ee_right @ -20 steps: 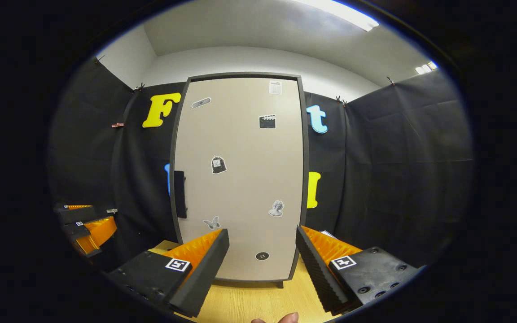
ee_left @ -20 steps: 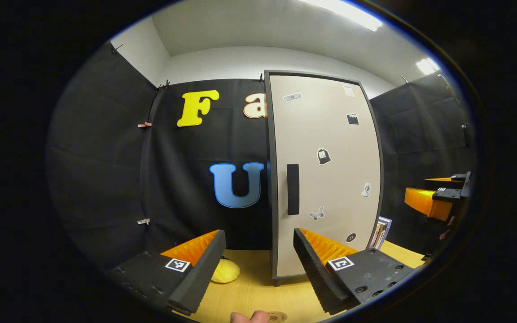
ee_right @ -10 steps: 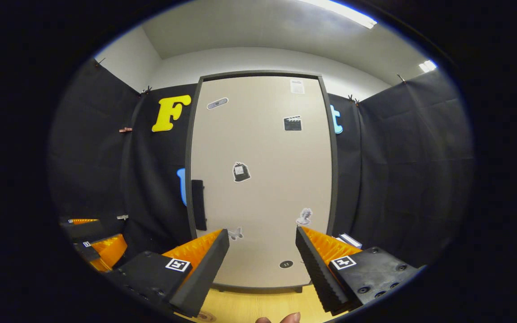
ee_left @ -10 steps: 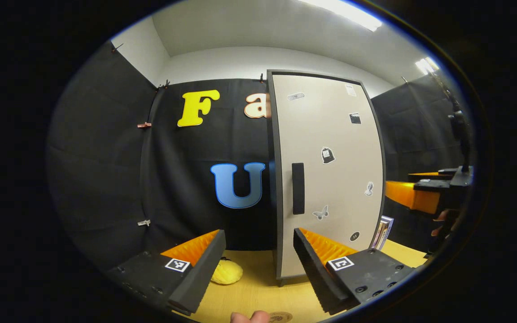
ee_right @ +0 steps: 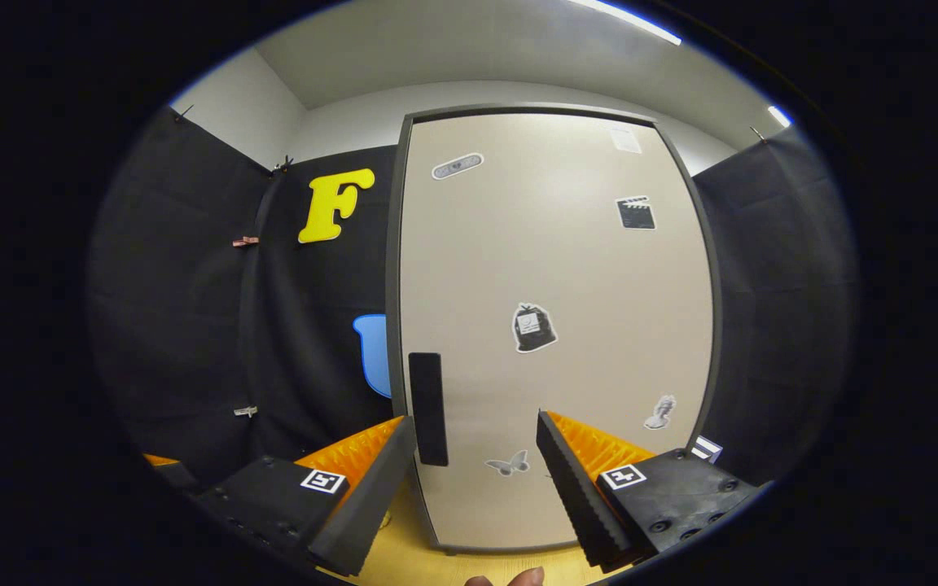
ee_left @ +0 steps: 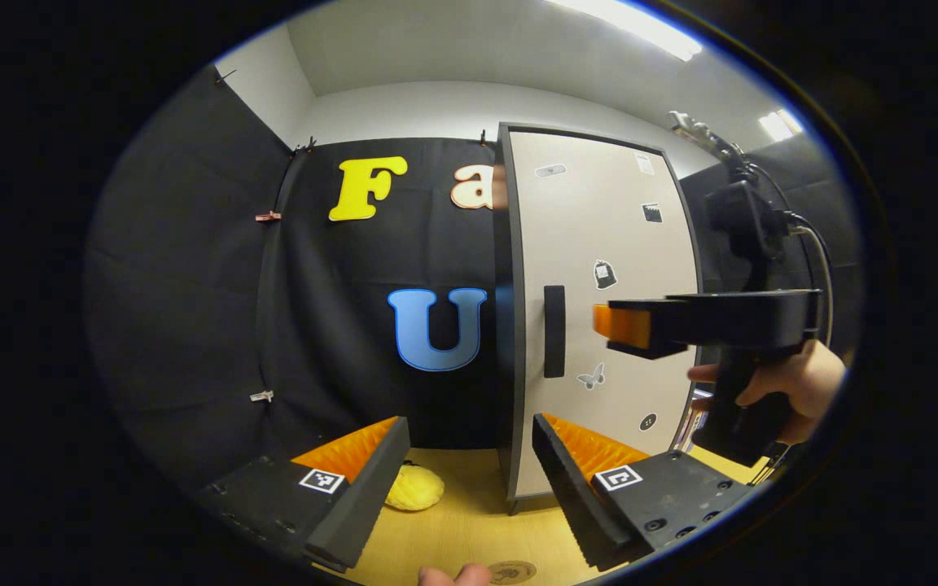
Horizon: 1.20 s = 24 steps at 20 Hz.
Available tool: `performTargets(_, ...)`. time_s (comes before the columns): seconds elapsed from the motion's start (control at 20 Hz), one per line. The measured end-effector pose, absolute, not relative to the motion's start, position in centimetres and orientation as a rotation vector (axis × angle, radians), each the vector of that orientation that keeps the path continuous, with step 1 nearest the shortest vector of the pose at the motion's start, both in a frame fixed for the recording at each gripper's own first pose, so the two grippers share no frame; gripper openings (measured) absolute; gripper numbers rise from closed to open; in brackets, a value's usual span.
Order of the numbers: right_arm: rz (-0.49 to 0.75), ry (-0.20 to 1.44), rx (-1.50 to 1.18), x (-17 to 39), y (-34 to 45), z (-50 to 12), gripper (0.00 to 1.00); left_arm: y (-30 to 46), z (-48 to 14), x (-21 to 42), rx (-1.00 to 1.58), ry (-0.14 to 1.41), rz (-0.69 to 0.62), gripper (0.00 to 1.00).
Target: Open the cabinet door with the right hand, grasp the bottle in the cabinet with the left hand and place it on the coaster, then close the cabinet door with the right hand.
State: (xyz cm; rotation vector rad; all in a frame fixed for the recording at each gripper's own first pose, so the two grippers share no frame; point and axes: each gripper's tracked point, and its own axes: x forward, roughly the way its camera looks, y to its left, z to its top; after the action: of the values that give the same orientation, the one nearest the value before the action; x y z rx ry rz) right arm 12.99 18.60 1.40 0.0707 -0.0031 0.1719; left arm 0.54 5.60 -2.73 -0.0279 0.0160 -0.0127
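Right tongs [ee_right: 475, 480], fingers apart, level before the closed cabinet door [ee_right: 567, 325], near its dark handle [ee_right: 427, 407] (stickers carry no legible writing). Left tongs [ee_left: 469, 480], also apart, hover above the worktop [ee_left: 469, 529]; a hand [ee_left: 795, 382] grips the right tool.

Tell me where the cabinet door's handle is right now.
In the right gripper view the dark handle runs upright along the closed door's left edge, just above the open right gripper, nearer its left finger.
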Motion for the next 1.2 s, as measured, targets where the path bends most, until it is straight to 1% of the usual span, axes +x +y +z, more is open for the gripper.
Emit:
performTargets(0.35,0.184,0.010,0.045,18.1,22.4,-0.6,0.98,8.8,-4.2,-0.5,0.011,0.036,0.060,0.96)
performTargets(0.55,0.170,0.027,0.038,20.2,23.4,-1.9,0.98,9.1,-4.7,-0.7,-0.001,0.043,0.073,0.96)
performTargets(0.6,0.165,0.029,0.043,20.7,23.5,-2.1,1.00,9.2,-4.8,-0.6,-0.002,0.045,0.079,0.96)
performTargets(0.65,0.166,0.036,0.053,21.0,23.7,-2.4,0.83,9.4,-5.0,-0.5,0.000,0.046,0.087,0.96)
performTargets(0.7,0.170,0.048,0.063,21.3,24.0,-2.8,0.73,9.5,-5.2,-0.5,0.003,0.051,0.094,0.96)
performTargets(0.75,0.151,0.068,0.068,21.6,23.8,-3.5,0.65,9.5,-5.3,-0.5,0.003,0.055,0.099,0.96)
performTargets(0.8,0.142,0.043,0.086,21.6,23.8,-3.1,0.51,9.6,-5.2,-0.6,0.002,0.057,0.105,0.96)
performTargets(0.85,0.143,0.036,0.081,21.6,24.0,-3.2,0.45,9.7,-5.3,-0.6,0.000,0.061,0.110,0.96)
performTargets(0.9,0.141,0.049,0.060,22.2,24.0,-3.6,0.46,9.7,-5.2,-0.6,-0.001,0.064,0.113,0.96)
performTargets(0.95,0.131,0.029,0.055,19.7,23.8,-2.9,0.45,9.8,-5.2,-0.6,0.001,0.067,0.116,0.96)
performTargets(1.0,0.142,0.058,0.067,21.5,23.7,-3.4,0.34,9.8,-5.0,-0.6,0.003,0.070,0.121,0.96)
performTargets(1.05,0.147,0.065,0.093,21.4,23.8,-3.3,0.29,9.8,-4.8,-0.7,0.006,0.071,0.123,0.96)
performTargets(1.1,0.158,0.072,0.099,21.2,23.8,-3.4,0.27,9.8,-4.6,-0.7,0.007,0.070,0.125,0.96)
performTargets(1.2,0.188,0.071,0.077,20.5,23.8,-3.2,0.27,9.8,-4.4,-0.8,0.005,0.069,0.129,0.96)
